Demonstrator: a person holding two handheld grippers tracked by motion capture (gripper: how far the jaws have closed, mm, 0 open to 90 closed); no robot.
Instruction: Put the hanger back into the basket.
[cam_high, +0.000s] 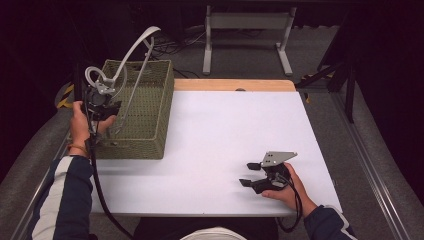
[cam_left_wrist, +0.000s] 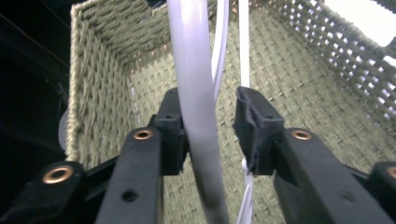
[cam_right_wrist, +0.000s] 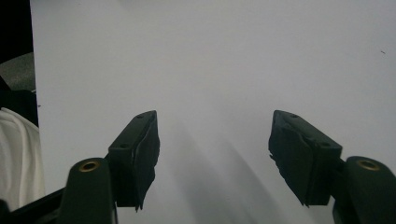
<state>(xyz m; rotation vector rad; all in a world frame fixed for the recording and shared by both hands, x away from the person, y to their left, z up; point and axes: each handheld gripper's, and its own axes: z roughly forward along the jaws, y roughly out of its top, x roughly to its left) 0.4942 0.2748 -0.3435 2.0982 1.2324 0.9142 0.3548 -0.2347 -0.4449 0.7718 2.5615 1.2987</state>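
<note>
Over the woven basket (cam_high: 150, 117), your left gripper (cam_left_wrist: 212, 123) points down, jaws loosened around the white hanger (cam_left_wrist: 196, 102); your right gripper (cam_high: 252, 174) rests open.

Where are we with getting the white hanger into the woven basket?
Done: the white plastic clothes hanger stands with its lower end inside the olive-green woven basket, its top sticking out above the rim. In hand: the left claw has parted around the hanger's bar, one pad touching, the other clear. Left: draw that claw out and let the hanger settle. The right claw rests open and empty on the white table.
</note>
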